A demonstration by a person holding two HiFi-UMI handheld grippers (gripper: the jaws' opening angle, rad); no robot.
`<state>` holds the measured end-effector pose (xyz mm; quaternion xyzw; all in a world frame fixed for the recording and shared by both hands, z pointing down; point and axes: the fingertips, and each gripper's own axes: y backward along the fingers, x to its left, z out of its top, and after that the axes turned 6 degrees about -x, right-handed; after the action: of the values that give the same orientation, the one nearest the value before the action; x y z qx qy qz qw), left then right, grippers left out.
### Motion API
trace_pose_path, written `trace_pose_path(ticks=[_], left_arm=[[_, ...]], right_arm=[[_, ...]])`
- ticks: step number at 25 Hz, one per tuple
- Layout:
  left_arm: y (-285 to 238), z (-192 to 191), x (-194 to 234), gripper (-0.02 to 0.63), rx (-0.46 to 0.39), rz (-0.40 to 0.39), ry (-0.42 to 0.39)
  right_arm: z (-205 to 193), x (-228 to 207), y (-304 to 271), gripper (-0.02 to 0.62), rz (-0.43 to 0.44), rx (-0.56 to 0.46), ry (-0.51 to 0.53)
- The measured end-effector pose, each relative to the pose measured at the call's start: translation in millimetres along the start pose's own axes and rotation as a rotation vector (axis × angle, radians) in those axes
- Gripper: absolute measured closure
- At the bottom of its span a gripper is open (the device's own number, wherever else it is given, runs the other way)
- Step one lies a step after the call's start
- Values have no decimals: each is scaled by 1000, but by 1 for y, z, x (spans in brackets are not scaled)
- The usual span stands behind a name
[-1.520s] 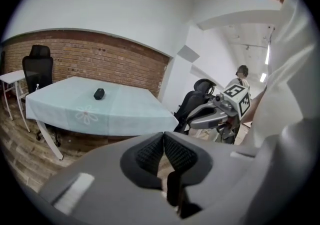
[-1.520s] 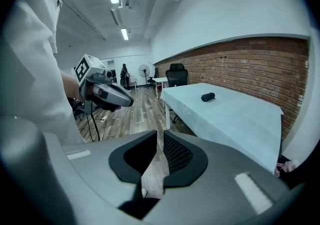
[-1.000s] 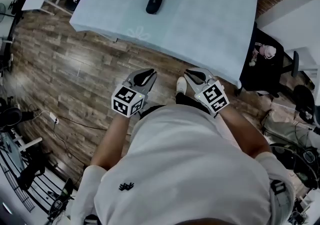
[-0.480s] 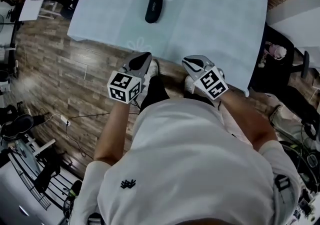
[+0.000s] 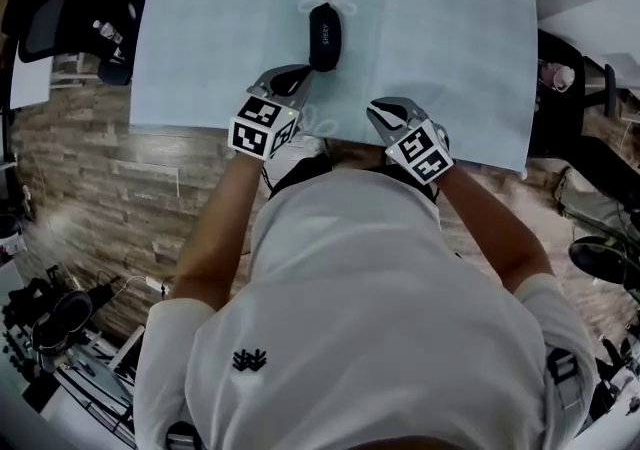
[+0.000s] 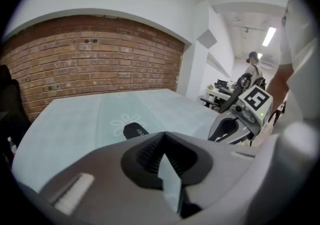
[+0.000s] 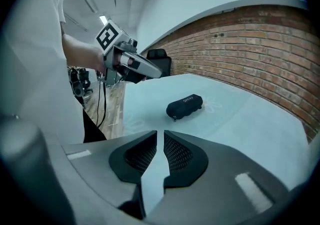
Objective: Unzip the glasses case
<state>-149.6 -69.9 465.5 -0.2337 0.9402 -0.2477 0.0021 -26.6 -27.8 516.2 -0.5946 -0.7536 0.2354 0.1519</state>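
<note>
A black zipped glasses case [image 5: 324, 35] lies on the pale blue cloth of the table [image 5: 450, 28], beside a printed flower. My left gripper [image 5: 292, 76] hovers just short of the case's near end, its jaws shut and holding nothing. My right gripper [image 5: 384, 114] is over the table's near edge, right of the case, also shut and holding nothing. The left gripper view shows the case [image 6: 135, 130] just beyond the left gripper's tips [image 6: 163, 135]. In the right gripper view the case [image 7: 184, 106] lies ahead of the right gripper [image 7: 163, 134], its zip pull hanging at the near end.
A black office chair [image 5: 60, 8] stands off the table's left side, and dark furniture [image 5: 570, 78] off its right. A brick wall [image 6: 90, 69] runs behind the table. Wood floor and cables lie at the lower left [image 5: 90, 288].
The person has stepped up to the table. Both grippers moved forward from above the floor to the table's near edge, and the left one now reaches close to the case.
</note>
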Motion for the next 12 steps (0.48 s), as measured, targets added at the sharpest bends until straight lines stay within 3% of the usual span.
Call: trace_pose_path(ticks=[6, 12], left_arm=[[-37, -10, 43, 551, 74, -178, -104], [-76, -15, 52, 551, 108, -241, -150]], right_arm=[[10, -18, -57, 558, -173, 51, -74], [-4, -31, -93, 548, -204, 113, -87]])
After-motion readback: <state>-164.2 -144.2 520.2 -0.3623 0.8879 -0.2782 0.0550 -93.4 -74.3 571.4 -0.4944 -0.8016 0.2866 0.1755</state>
